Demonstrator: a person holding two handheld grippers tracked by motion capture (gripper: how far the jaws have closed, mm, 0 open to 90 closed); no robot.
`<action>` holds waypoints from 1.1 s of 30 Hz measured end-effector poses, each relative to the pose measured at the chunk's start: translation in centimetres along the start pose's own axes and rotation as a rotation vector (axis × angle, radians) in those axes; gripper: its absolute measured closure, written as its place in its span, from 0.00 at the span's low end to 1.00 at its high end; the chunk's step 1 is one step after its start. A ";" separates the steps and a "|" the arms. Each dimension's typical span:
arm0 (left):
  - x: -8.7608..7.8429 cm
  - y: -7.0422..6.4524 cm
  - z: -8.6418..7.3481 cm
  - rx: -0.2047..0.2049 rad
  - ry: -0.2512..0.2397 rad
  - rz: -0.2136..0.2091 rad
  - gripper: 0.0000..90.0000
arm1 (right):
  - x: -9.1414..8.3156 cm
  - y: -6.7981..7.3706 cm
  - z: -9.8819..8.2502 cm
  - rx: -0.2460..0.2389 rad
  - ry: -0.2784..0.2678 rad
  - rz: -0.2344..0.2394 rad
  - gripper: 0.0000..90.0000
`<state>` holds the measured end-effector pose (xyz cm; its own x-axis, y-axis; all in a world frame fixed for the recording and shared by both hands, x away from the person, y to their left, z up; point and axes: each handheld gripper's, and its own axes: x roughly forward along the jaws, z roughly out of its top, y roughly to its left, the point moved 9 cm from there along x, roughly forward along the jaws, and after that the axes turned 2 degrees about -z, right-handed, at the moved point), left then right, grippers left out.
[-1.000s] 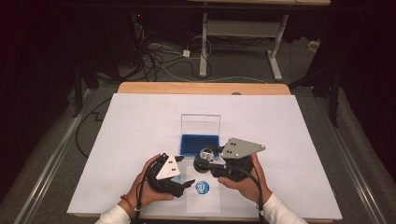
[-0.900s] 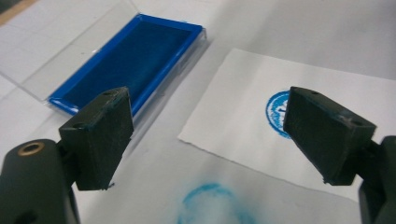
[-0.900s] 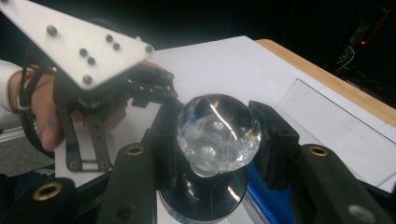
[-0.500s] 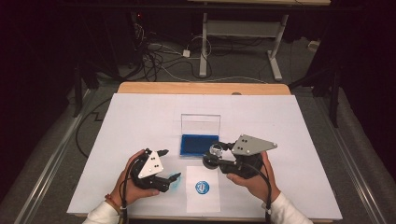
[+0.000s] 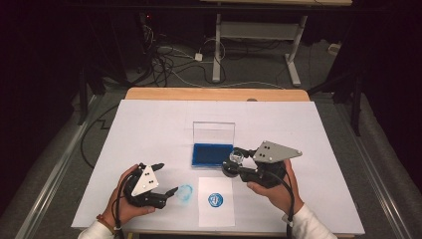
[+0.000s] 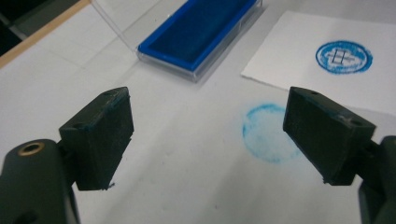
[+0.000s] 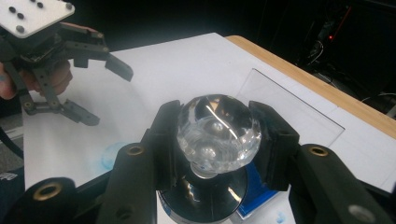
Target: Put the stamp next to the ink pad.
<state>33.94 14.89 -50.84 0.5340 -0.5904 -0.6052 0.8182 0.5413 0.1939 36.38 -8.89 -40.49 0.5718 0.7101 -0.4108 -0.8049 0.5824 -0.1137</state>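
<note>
My right gripper (image 5: 234, 163) (image 7: 217, 135) is shut on the clear faceted knob of a round black stamp (image 5: 232, 167) (image 7: 215, 128), held at the ink pad's near right corner. The blue ink pad (image 5: 213, 154) (image 6: 201, 30) lies in an open case with its clear lid (image 5: 214, 133) (image 7: 289, 102) standing up behind it. A white paper (image 5: 216, 211) (image 6: 299, 46) near the front edge bears a blue round print (image 5: 215, 200) (image 6: 344, 57). My left gripper (image 5: 166, 178) (image 6: 210, 135) (image 7: 95, 95) is open, with nothing between its pads (image 6: 100, 135), just left of a faint blue ring (image 5: 185, 193) (image 6: 268, 133) on the table.
The white table cover (image 5: 149, 129) reaches a wooden edge (image 5: 214, 93) at the back. Cables and metal table legs (image 5: 216, 45) stand on the dark floor beyond. A person's hands (image 5: 276, 191) hold both grippers near the front edge.
My left gripper has drawn back to the left, away from the paper, uncovering the faint blue ring. The right gripper with the stamp has shifted slightly right, beside the ink pad.
</note>
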 end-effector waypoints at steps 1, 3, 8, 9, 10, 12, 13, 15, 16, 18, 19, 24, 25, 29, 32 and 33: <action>-0.1 0.1 -0.3 -0.003 0.000 0.004 0.17 | 0.0 -0.1 -0.1 0.003 0.003 -0.003 0.63; -0.3 0.1 -0.7 -0.006 0.004 0.007 0.17 | 0.1 -0.3 -0.2 0.001 0.008 -0.007 0.63; -1.0 0.4 -1.6 -0.021 0.010 0.014 0.17 | 0.3 -0.6 -0.3 0.009 0.016 -0.017 0.63; -1.1 0.4 -1.8 -0.023 0.013 0.019 0.17 | 0.4 -0.6 -0.3 0.011 0.017 -0.018 0.63; -1.2 0.4 -2.0 -0.024 0.015 0.020 0.17 | 0.4 -0.7 -0.3 0.008 0.020 -0.018 0.63; -1.5 0.4 -2.4 -0.027 0.018 0.022 0.17 | 0.5 -0.9 -0.3 0.010 0.023 -0.022 0.63; -1.6 0.4 -2.6 -0.028 0.020 0.025 0.17 | 0.5 -1.0 -0.2 0.013 0.023 -0.023 0.63; -1.9 0.4 -2.8 -0.031 0.022 0.030 0.17 | 0.4 -1.2 -0.1 0.013 0.026 -0.029 0.63; -2.0 0.4 -3.0 -0.035 0.022 0.029 0.17 | 0.4 -1.3 -0.1 0.013 0.028 -0.036 0.63; -2.2 0.5 -3.3 -0.043 0.027 0.031 0.17 | 0.4 -1.7 0.0 0.009 0.029 -0.043 0.63; -2.2 0.5 -3.5 -0.043 0.030 0.034 0.17 | 0.3 -1.9 0.0 0.008 0.033 -0.049 0.63; -2.3 0.4 -3.8 -0.046 0.042 0.029 0.17 | 0.2 -3.2 -0.1 0.022 0.049 -0.074 0.63; -2.2 0.3 -3.8 -0.044 0.044 0.028 0.17 | 0.2 -3.5 -0.2 0.022 0.054 -0.079 0.63; -2.1 0.2 -3.8 -0.040 0.053 0.023 0.17 | 0.3 -4.7 -0.4 0.030 0.074 -0.102 0.63; -1.9 0.2 -3.9 -0.039 0.063 0.017 0.17 | 0.5 -5.7 -0.7 0.034 0.093 -0.122 0.63; -1.9 0.2 -3.9 -0.038 0.063 0.016 0.17 | 0.6 -6.0 -0.8 0.034 0.099 -0.129 0.63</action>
<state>32.25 18.43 -52.69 0.5315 -0.5436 -0.6496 0.8005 0.5732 0.1754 41.42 -12.25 -40.82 0.6501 0.5871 -0.4824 -0.7192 0.6803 -0.1413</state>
